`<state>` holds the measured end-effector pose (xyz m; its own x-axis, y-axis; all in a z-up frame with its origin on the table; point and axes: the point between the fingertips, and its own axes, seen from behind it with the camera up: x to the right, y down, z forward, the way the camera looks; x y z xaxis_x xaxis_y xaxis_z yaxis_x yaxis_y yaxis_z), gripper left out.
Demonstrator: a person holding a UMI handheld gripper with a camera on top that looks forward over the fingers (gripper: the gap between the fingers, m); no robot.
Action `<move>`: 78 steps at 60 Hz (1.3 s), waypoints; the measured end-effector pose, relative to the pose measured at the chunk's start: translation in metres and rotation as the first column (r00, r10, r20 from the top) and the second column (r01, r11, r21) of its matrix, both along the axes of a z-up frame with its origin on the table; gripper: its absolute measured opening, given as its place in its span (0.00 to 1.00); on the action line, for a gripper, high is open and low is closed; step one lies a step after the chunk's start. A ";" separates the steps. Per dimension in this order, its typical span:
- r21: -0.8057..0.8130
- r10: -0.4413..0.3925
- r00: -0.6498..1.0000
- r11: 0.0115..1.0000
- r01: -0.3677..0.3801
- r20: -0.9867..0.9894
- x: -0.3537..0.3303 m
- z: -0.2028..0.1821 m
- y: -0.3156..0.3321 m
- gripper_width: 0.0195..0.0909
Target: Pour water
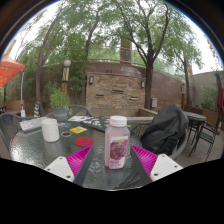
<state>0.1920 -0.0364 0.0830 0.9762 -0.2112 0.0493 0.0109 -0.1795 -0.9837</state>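
A clear plastic bottle (117,142) with a white cap and a pink-red label stands upright on the glass patio table (40,150). It is between my two pink-padded fingers (79,160), with a gap showing at each side. My gripper (112,160) is open around it. A white cup (50,129) stands on the table beyond the left finger.
A yellow block (78,131) and a red flat piece (85,142) lie on the table behind the bottle. A dark bag (165,130) rests on a chair to the right. A stone fireplace (113,90) and trees stand beyond.
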 end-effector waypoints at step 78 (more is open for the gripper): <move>-0.284 0.253 -0.483 0.959 0.010 0.838 -0.195 0.086 0.237 0.31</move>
